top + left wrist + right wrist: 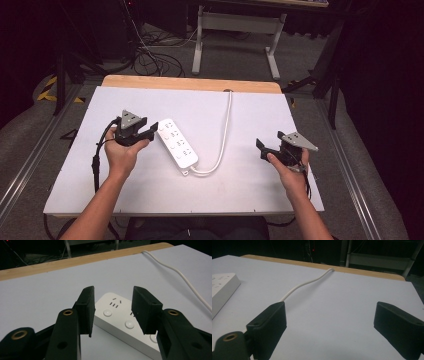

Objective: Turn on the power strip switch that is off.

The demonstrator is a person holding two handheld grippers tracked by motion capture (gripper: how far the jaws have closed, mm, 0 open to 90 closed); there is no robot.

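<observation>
Nearest, right of the strip (pixel 177 143) and well apart from it: right gripper (pixel 272 148), jaws spread wide, nothing between them, low over bare board (pixel 240 180). Left of the strip, just beside its far end: left gripper (pixel 148 131), jaws partly apart, aimed at that end; in the left gripper view (pixel 113 311), pads clear of the white casing on both sides, no grip, no contact to be made out. Strip itself flat on the board, near the middle, slanting from far-left to near-right, sockets up, no plug in any. Cord (pixel 224 135) out of the strip's near end, looping right, then off to the board's far edge. Farther still, beyond the strip: wooden table rim (pixel 190 83), then floor cables and a desk frame (pixel 235 30). Judged from this: work hardly begun, perhaps just at the approach; strip not lifted, not clamped; grasping or shifting of the strip all left to do.
</observation>
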